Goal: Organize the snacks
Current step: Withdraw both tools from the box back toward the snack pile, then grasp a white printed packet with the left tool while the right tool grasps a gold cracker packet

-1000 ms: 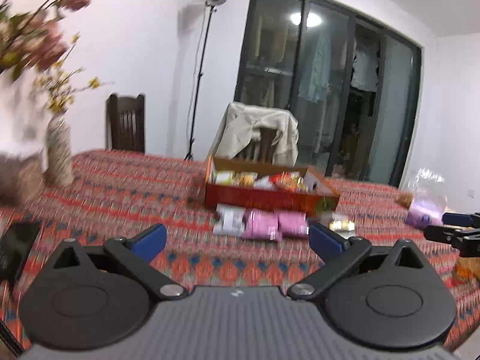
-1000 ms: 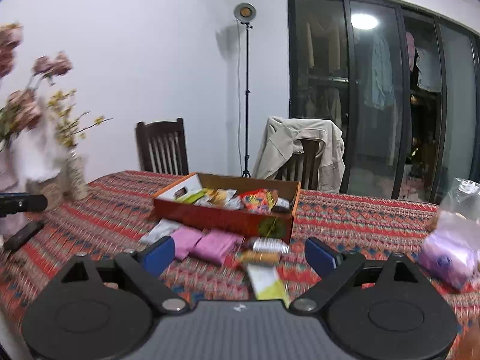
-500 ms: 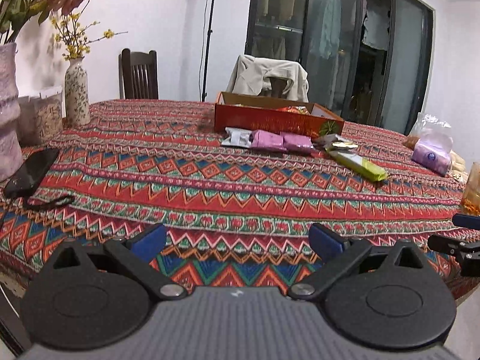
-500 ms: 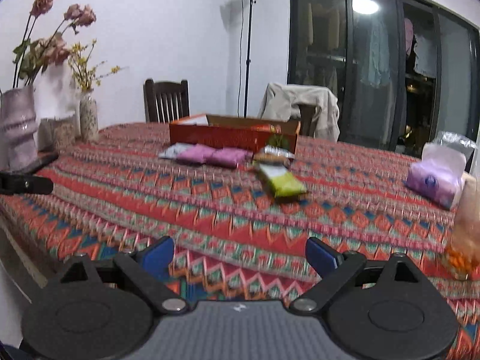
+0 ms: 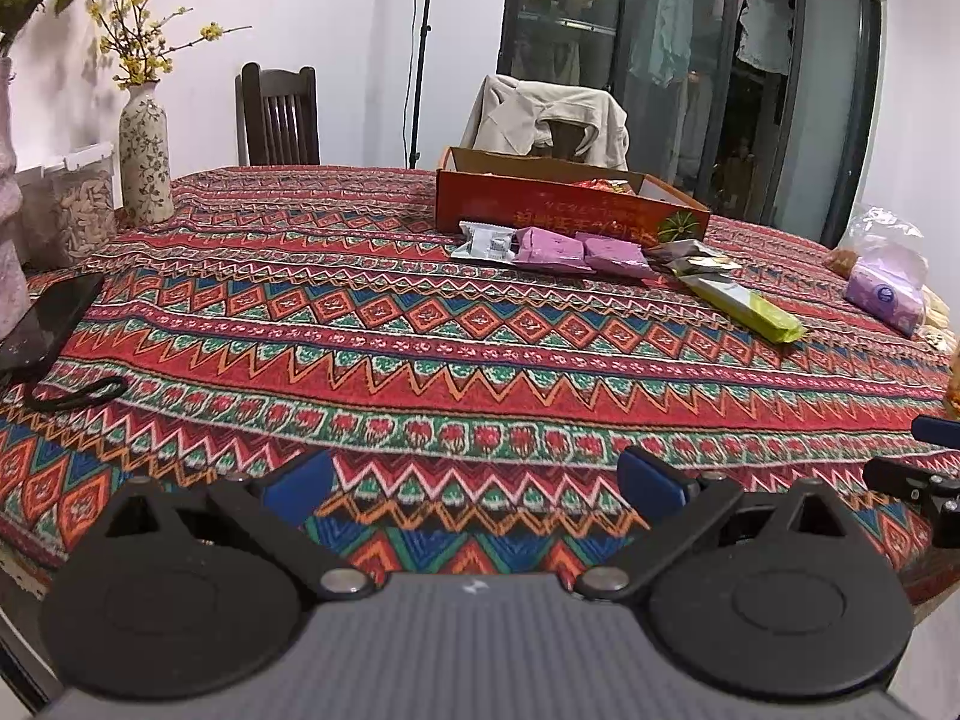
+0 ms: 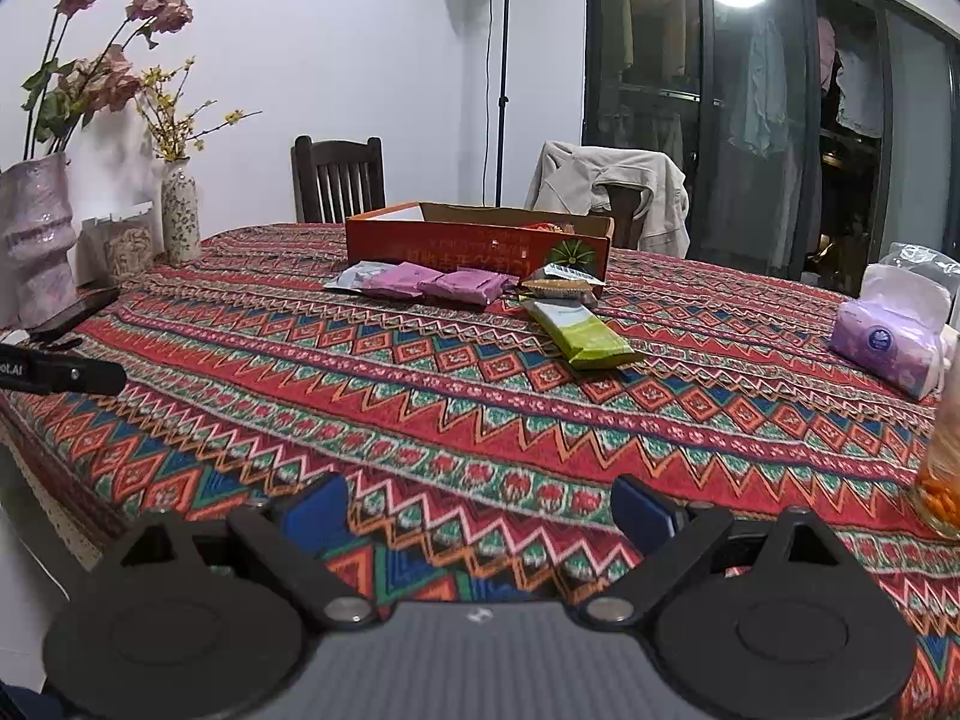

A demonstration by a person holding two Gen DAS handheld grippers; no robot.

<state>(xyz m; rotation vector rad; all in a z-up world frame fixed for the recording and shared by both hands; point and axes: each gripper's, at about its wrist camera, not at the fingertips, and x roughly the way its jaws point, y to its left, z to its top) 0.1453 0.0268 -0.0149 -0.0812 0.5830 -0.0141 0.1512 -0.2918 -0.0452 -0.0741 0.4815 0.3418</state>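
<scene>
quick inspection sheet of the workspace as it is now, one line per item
surface: table under a patterned red tablecloth.
job's things: orange box holding snacks; white packet, two pink packets, green bar and foil wrappers loose in front of it.
clutter: tissue pack, phone, two vases, glass.
grippers: left gripper and right gripper both open, holding nothing, near the table's front edge.
cables: black cord by the phone.
surroundings: two chairs, floor lamp, glass doors.
</scene>
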